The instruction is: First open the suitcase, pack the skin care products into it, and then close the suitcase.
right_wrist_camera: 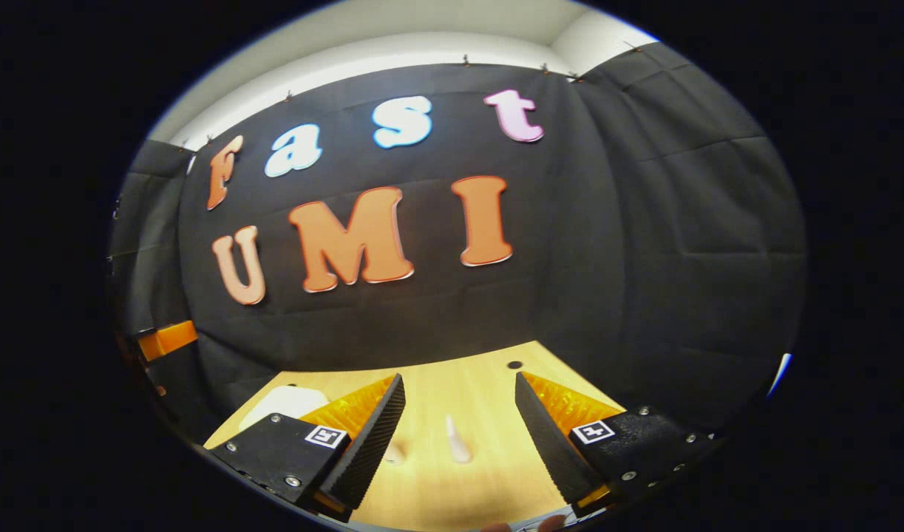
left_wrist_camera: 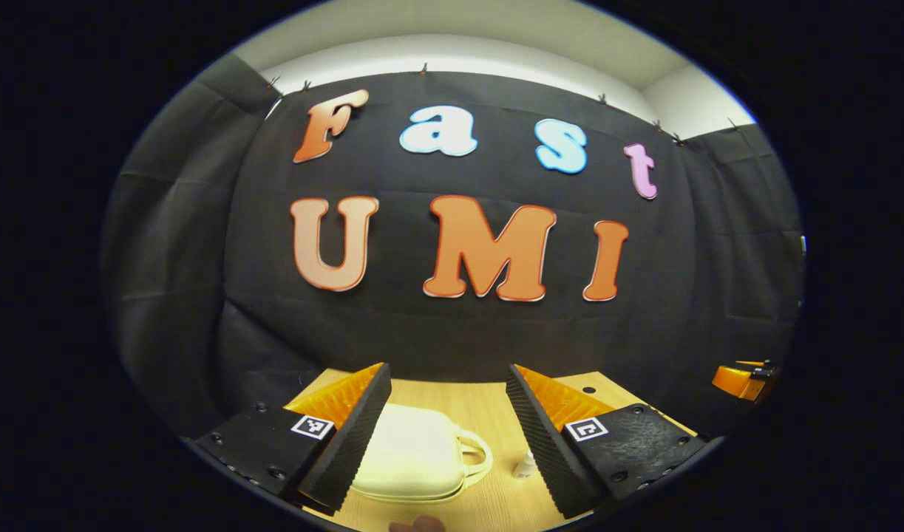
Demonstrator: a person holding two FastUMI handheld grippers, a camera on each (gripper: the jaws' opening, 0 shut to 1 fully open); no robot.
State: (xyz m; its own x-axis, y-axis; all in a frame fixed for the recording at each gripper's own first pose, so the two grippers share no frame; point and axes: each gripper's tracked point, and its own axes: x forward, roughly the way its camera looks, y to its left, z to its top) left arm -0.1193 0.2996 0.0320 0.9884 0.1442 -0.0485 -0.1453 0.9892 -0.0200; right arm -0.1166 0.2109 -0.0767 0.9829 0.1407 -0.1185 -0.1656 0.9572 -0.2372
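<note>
Left gripper view looks out over the left gripper [left_wrist_camera: 447,414], whose two fingers stand wide apart with nothing between them. Just past its left finger a small cream suitcase [left_wrist_camera: 411,458] lies flat and closed on the wooden table [left_wrist_camera: 488,406], its carry handle [left_wrist_camera: 475,451] turned toward the right. Near the handle, close to the right finger, stands a small pale skin care bottle [left_wrist_camera: 525,465], apart from the case. At the bottom edge a fingertip [left_wrist_camera: 418,524] of the person shows. Farther off to the right, against the black cloth wall [left_wrist_camera: 437,332], part of the right gripper [left_wrist_camera: 743,380] juts in; from this side I cannot tell how its fingers stand.

Right gripper view shows the right gripper [right_wrist_camera: 459,410] released as well, fingers spread over bare table [right_wrist_camera: 466,377]. Between them on the wood lies a slim pale tube [right_wrist_camera: 457,442], with a second small pale item [right_wrist_camera: 394,452] beside the left finger, too blurred to name. Beyond the left finger a corner of the suitcase [right_wrist_camera: 285,403] shows. At the far left edge, part of the other gripper [right_wrist_camera: 167,340] appears before the cloth wall [right_wrist_camera: 607,295].
</note>
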